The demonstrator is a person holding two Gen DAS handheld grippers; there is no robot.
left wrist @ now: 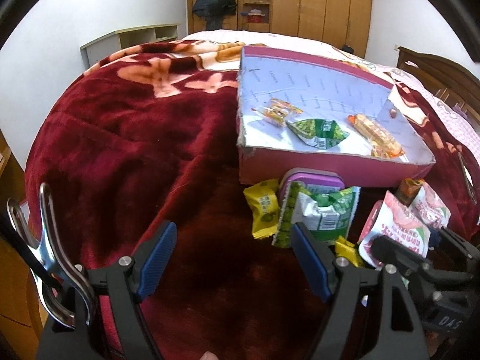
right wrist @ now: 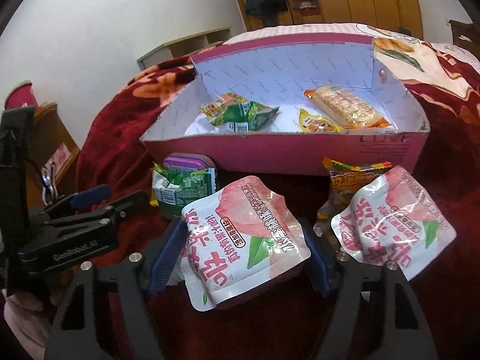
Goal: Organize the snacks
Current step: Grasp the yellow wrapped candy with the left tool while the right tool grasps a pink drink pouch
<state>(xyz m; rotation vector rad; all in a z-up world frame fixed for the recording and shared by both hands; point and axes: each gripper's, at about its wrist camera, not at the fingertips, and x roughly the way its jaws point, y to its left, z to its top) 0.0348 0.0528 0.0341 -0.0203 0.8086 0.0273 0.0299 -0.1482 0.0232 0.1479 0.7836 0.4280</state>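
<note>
My right gripper (right wrist: 244, 258) has its blue-padded fingers (right wrist: 166, 255) on either side of a pink-and-white peach pouch (right wrist: 243, 237) that lies on the dark red blanket (right wrist: 114, 138) of the bed. The left pad is against the pouch's left edge and the right pad sits at its right edge, so the fingers look clamped on the pouch across its width; the pouch's near end sticks out toward me, tilted up a little.

A second peach pouch (right wrist: 393, 225) lies just beside the right finger, overlapping an orange-brown snack packet (right wrist: 345, 186). Ahead on the left are a crumpled green-and-white packet (right wrist: 183, 189) and a purple tin (right wrist: 187, 162), both close against the front wall of the pink box (right wrist: 285, 156). Inside the box lie a green packet (right wrist: 246, 114), a small orange-and-yellow candy packet (right wrist: 223, 102) behind it, a yellow packet (right wrist: 318, 121) and a long orange-wrapped cracker pack (right wrist: 345, 108).

My left gripper (left wrist: 234, 258) hangs over bare blanket with its fingers (left wrist: 159, 255) well apart and nothing between them. Its right finger is just beside the green-and-white packet (left wrist: 318, 213) and a yellow wrapped candy (left wrist: 265, 207), but I cannot tell if it touches them. A metal clip (left wrist: 51, 255) rides on its left side.
</note>
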